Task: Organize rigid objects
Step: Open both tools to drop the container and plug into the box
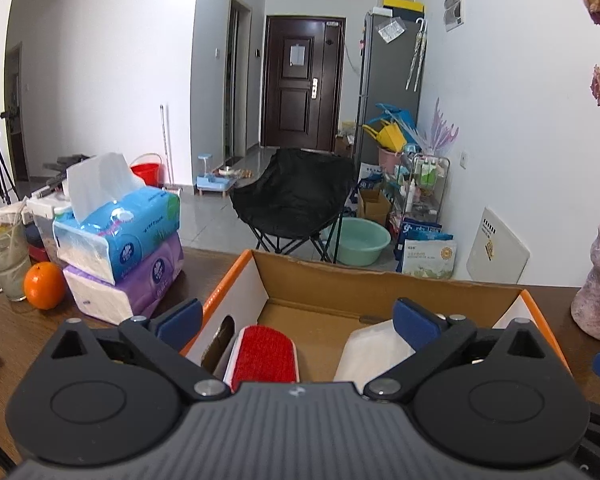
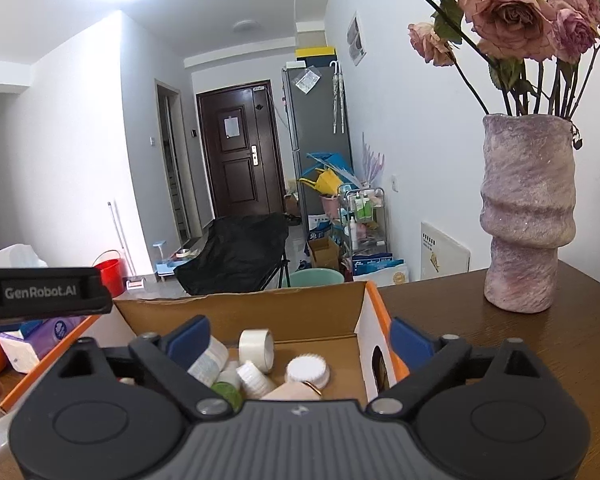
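Both of your grippers hang over the cardboard box (image 1: 380,284) on the brown table (image 2: 480,320), and both stand spread wide with nothing between the pads. The left gripper (image 1: 300,316) straddles the box's left wall; the right gripper (image 2: 300,338) straddles its right wall.

The things you are sorting lie inside the box. The red brush (image 1: 265,354) looks light and stiff, but its bristle face is soft and will give, so pinch it across the hard white rim along its long sides. The white tray (image 1: 374,350) beside it looks like thin, slick plastic; take it by an edge and squeeze gently. The tape roll (image 2: 256,348) stands on its rim and may roll away, so close across its flat faces. The white cap (image 2: 306,370) and the small ribbed bottle (image 2: 252,376) are light and hard but crowded together, so come in from above.

Only your left camera shows the brush, the tray, the stacked tissue packs (image 1: 120,240) and the orange (image 1: 44,286). Only your right camera shows the tape, cap and bottles, the full vase (image 2: 526,216) of dried roses standing near the box, and the side of your other gripper. That vase looks fragile; keep your right elbow clear of it.
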Motion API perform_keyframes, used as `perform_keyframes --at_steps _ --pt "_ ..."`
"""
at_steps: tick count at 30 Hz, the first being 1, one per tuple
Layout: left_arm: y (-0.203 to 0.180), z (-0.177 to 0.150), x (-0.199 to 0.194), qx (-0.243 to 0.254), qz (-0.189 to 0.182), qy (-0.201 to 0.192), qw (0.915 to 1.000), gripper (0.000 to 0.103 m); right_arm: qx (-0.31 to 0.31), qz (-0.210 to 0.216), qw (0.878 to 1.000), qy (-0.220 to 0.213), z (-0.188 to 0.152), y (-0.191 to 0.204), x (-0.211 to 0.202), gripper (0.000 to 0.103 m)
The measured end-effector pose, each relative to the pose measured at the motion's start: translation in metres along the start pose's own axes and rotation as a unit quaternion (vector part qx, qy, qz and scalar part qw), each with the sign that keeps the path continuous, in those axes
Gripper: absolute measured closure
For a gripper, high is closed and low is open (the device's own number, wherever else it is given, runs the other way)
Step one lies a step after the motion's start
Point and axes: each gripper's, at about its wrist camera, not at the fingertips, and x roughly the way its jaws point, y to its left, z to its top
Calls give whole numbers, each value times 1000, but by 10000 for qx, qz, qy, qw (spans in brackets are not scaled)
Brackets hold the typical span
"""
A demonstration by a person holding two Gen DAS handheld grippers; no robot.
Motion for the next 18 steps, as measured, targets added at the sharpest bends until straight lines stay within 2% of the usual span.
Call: perform_keyframes --at_steps 7,18 --pt "3 -2 1 -18 18 70 10000 0 -24 -27 10000 13 0 0 1 0" --pt "10 -4 -13 -21 128 -29 9999 0 -98 -39 9999 -28 -1 2 -5 0"
